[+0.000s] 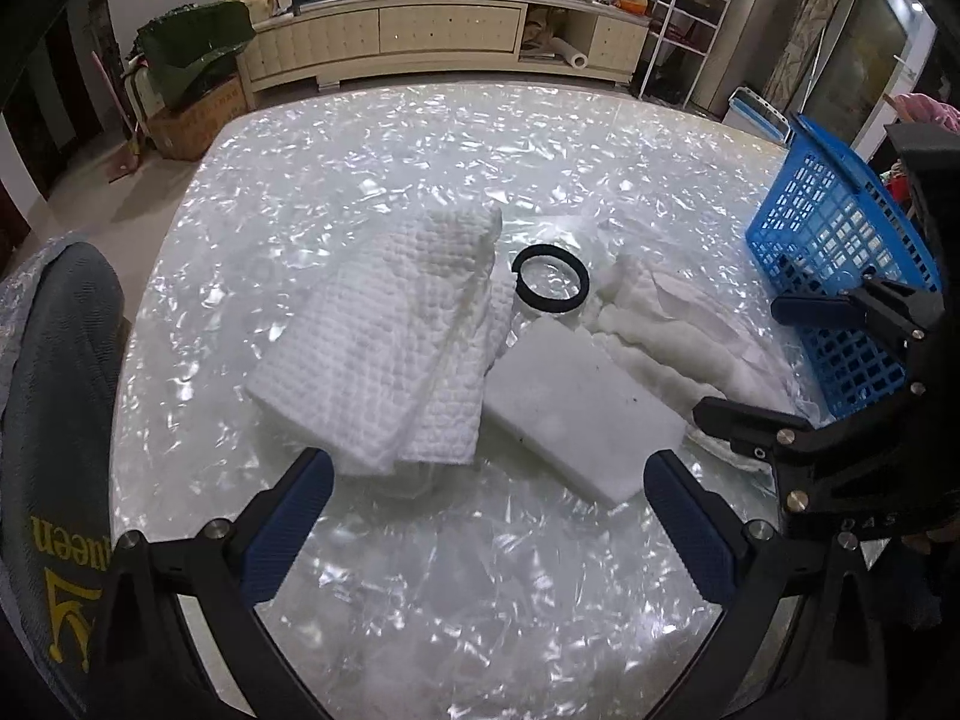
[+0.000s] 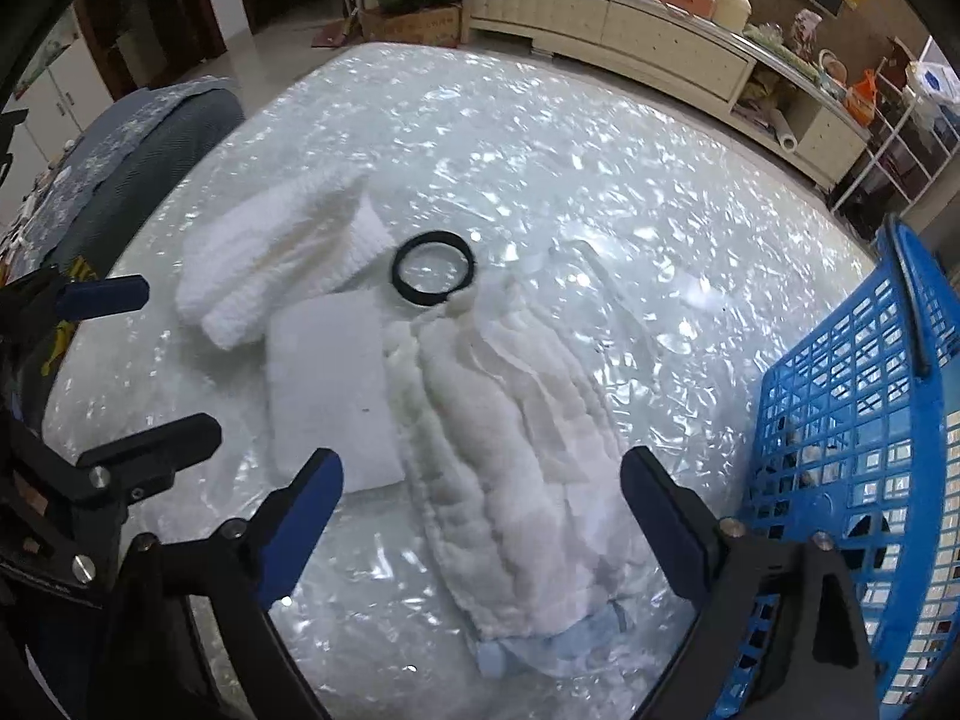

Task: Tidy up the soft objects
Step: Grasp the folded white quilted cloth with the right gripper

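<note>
A folded white waffle towel (image 1: pixel 390 348) (image 2: pixel 270 258) lies at the table's middle left. A flat white foam pad (image 1: pixel 576 408) (image 2: pixel 330 390) lies beside it. A fluffy white quilted cloth (image 1: pixel 666 330) (image 2: pixel 516 456) lies to the right, and a black ring (image 1: pixel 551 279) (image 2: pixel 433 267) behind them. My left gripper (image 1: pixel 489 516) is open and empty, just short of the towel and pad. My right gripper (image 2: pixel 483 516) is open, its fingers either side of the quilted cloth's near end; it shows in the left wrist view (image 1: pixel 744 360).
A blue lattice basket (image 1: pixel 840 276) (image 2: pixel 852 480) stands at the table's right edge. A grey chair back (image 1: pixel 54 396) (image 2: pixel 138 180) is at the left. The table (image 1: pixel 420 600) has a glossy pearl surface. A cabinet (image 1: pixel 444 36) stands behind.
</note>
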Available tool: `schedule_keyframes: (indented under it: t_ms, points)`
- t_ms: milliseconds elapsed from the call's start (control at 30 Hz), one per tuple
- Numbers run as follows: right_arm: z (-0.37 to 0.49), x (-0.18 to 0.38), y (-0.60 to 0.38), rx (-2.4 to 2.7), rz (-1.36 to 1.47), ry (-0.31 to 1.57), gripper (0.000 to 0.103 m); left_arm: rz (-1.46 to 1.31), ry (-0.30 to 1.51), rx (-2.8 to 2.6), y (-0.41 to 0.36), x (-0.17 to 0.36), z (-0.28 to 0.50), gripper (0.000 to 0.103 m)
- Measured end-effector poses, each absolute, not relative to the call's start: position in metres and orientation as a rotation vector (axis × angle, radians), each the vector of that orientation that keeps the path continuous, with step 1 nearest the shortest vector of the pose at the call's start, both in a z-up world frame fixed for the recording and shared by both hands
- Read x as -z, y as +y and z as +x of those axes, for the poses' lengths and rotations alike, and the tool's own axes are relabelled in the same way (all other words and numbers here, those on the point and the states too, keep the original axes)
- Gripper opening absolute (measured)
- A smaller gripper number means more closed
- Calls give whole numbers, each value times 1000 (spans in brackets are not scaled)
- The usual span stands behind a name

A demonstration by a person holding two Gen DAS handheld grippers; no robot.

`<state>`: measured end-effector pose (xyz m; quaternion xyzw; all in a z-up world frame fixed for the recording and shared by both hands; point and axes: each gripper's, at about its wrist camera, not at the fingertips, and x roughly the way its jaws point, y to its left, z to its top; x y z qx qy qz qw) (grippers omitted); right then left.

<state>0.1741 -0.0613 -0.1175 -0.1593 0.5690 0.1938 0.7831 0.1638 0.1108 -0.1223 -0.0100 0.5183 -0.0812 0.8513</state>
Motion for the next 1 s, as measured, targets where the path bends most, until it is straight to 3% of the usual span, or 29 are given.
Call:
schedule_keyframes:
  t_ms: [167,367,433,567,633,1000]
  points:
    - [185,130,-68,-372,-338,1256,90,-23,1097,182,108,131,173,103]
    - [193,143,-72,-366,-335,1298,60,1,1084,194,102,136,175,103]
    - [193,147,-73,-377,-325,1305,45,-6,1085,200,102,137,175,103]
    - [189,146,-70,-380,-343,1288,30,-6,1079,188,105,134,172,103]
    - [187,142,-70,-386,-334,1279,16,-13,1066,187,107,129,170,103]
    - [166,92,-78,-408,-285,1192,13,10,1033,191,105,106,146,103]
